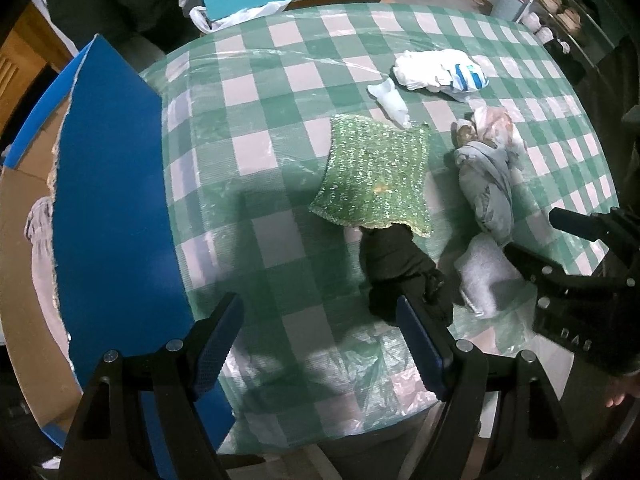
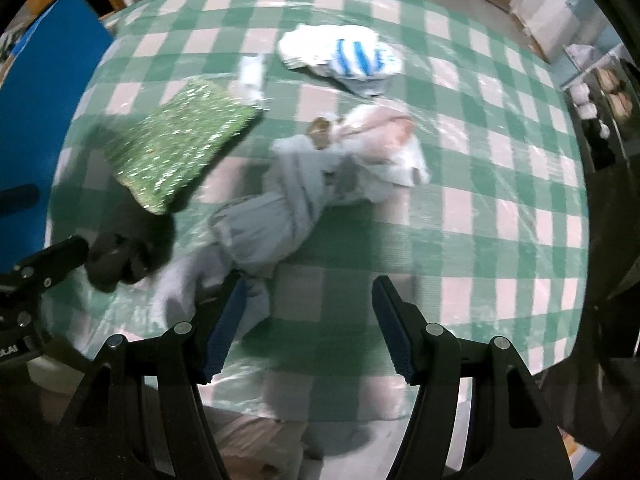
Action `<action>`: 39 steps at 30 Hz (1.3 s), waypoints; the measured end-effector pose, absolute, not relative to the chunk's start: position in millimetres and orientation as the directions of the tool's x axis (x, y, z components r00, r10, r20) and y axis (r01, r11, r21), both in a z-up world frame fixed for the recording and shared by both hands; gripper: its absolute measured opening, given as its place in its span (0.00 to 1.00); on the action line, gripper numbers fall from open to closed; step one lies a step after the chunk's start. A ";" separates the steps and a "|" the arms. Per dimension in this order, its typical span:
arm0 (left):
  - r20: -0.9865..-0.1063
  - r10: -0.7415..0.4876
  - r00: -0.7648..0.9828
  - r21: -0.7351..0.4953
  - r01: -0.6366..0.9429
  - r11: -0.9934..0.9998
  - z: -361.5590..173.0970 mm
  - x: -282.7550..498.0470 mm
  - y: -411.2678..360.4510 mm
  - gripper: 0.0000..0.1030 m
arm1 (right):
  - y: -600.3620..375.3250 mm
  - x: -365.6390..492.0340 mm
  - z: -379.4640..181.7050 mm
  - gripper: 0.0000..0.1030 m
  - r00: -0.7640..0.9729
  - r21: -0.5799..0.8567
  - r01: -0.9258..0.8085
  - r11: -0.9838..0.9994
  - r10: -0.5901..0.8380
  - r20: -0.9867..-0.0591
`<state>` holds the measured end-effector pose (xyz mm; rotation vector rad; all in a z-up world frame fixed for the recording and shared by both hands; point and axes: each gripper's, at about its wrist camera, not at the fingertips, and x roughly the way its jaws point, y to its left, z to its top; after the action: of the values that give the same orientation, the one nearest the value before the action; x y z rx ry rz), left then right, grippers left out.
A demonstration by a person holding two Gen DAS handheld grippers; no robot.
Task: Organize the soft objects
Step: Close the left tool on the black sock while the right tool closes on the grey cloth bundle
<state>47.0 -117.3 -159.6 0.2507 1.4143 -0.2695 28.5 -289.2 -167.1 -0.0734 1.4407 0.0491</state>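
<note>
Soft objects lie on the checked desk (image 1: 280,92): green sponge cloth (image 1: 374,174) overlapping a black cloth (image 1: 400,268), grey bundle (image 1: 486,184) just beside. Cardboard box (image 1: 24,240) at desk's left holds a pale cloth (image 1: 40,248). Left gripper (image 1: 320,340) spread, empty; right gripper (image 2: 306,324) spread, empty

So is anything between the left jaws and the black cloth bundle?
Nothing visible. The left gripper is open, and the black cloth bundle lies just ahead on the green checked tablecloth, partly under the green sequined pad.
</note>
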 end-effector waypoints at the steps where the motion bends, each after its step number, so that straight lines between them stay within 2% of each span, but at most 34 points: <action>1: -0.990 -0.039 0.132 0.007 0.332 0.943 -159.6 47.0 -118.2 0.78 | -294.0 28.6 -165.5 0.62 0.130 -0.015 -0.068 0.998 -0.006 -0.991; 7: -0.990 -0.053 0.132 -0.005 0.343 0.939 -153.2 45.5 -124.4 0.79 | -312.2 30.2 -153.7 0.62 0.151 0.024 -0.023 0.999 0.028 -0.988; 9: -0.989 -0.051 0.139 0.000 0.345 0.938 -150.5 45.1 -126.0 0.84 | -318.1 30.6 -147.6 0.62 0.165 0.055 -0.008 0.998 0.056 -0.985; 15: -0.986 -0.068 0.151 -0.012 0.344 0.939 -142.9 45.7 -127.2 0.84 | -328.3 35.5 -138.5 0.62 0.185 0.150 0.051 0.987 0.138 -0.973; 33: -0.994 -0.107 0.037 -0.094 0.262 0.960 -191.1 65.2 -132.9 0.84 | -331.3 69.7 -158.4 0.63 0.181 0.195 0.110 0.975 0.173 -0.968; 38: -0.995 -0.090 0.029 -0.077 0.303 0.950 -197.6 59.7 -138.0 0.78 | -325.8 82.6 -168.0 0.63 0.169 0.191 0.112 0.975 0.170 -0.971; 39: -0.996 -0.089 0.029 -0.076 0.314 0.947 -198.5 57.8 -139.1 0.73 | -324.0 84.9 -169.8 0.63 0.166 0.187 0.109 0.976 0.168 -0.972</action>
<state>57.8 -139.1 -198.5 0.1821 1.5120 -0.3132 84.9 -324.0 -169.8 0.2336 1.4073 0.0422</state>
